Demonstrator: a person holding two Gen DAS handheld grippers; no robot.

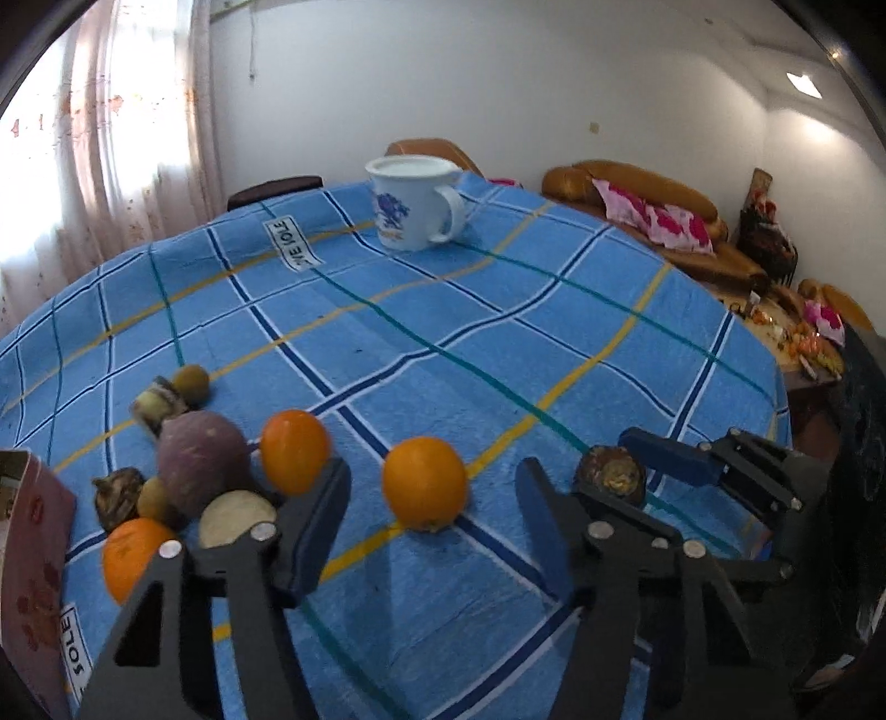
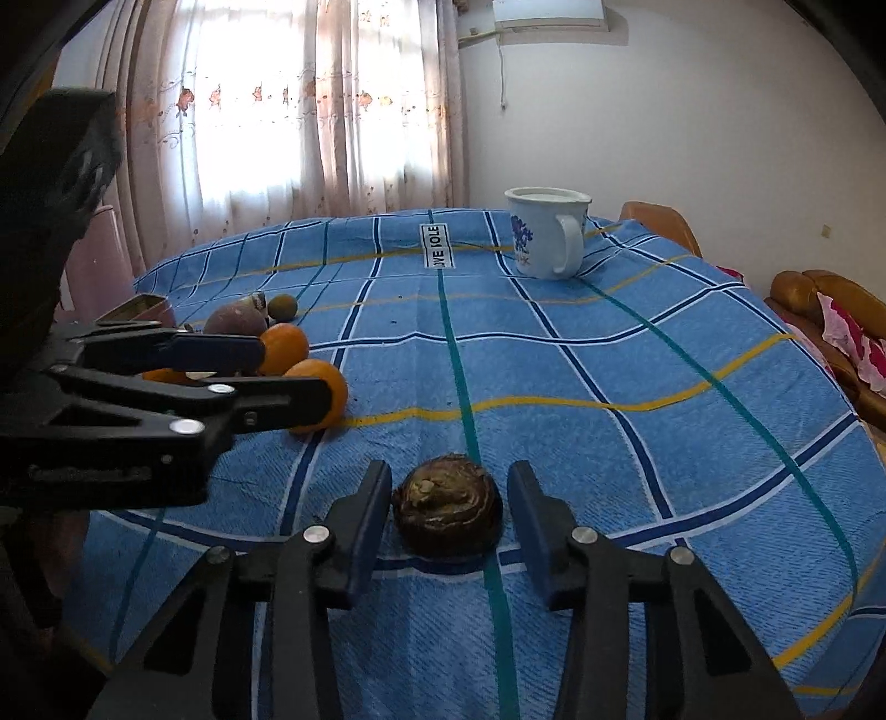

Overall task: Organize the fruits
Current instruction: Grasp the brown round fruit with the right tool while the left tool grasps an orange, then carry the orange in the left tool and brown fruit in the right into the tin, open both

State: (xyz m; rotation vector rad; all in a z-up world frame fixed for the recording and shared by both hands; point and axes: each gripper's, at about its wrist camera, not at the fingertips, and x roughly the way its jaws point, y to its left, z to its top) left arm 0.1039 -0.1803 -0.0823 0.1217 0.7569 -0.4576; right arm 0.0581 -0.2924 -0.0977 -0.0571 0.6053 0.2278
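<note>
On the blue checked table (image 2: 637, 360), the right gripper (image 2: 449, 512) brackets a brown fruit (image 2: 447, 512), fingers spread, not touching; the left gripper (image 1: 432, 498) spreads around 1 orange (image 1: 424, 483); remaining fruits (image 1: 183, 471) cluster at 9 o'clock.

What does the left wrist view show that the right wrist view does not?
Only the left wrist view: a third orange at the near edge of the fruit pile, and a side table cluttered with small items at the far right. Only the right wrist view: an air conditioner high on the wall. Both: the white mug, the blue checked cloth, and the brown bulb between the open right gripper jaws.
</note>
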